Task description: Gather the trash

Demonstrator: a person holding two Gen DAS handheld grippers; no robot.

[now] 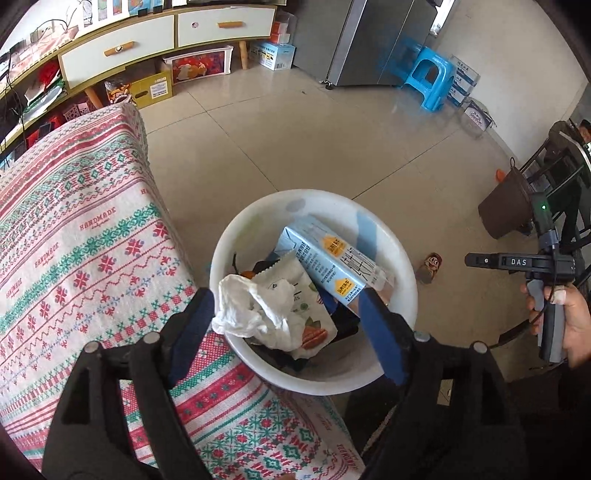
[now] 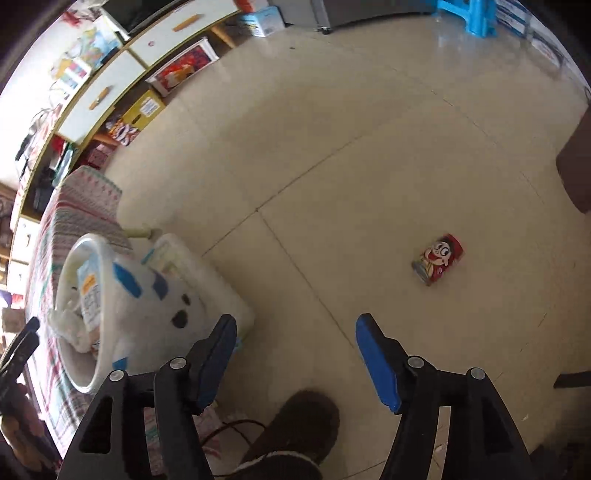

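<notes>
The red cartoon can [image 2: 438,259] lies on its side on the tile floor [image 2: 369,147], ahead of my right gripper [image 2: 295,325], fingers apart and empty. I'd straddle its round body squarely (it could roll). Left gripper [image 1: 288,295], fingers spread, hovers over the white bin [image 1: 402,295] holding a milk carton [image 1: 328,258]; a slipper [image 2: 299,424] sits near.

My left wrist cam looks steeply down, close over the white bin [image 1: 402,280] at frame centre, with patterned cloth [image 1: 81,236] filling the left. My right wrist cam also tilts down but sits farther off, facing mostly bare floor [image 2: 332,147]; the bin [image 2: 110,332] sits lower left there. Both views share the bin, the red can [image 1: 430,266] [image 2: 438,259], the cabinet [image 1: 122,55] [image 2: 110,96] upper left and the blue stool [image 1: 430,75] [image 2: 467,14].
</notes>
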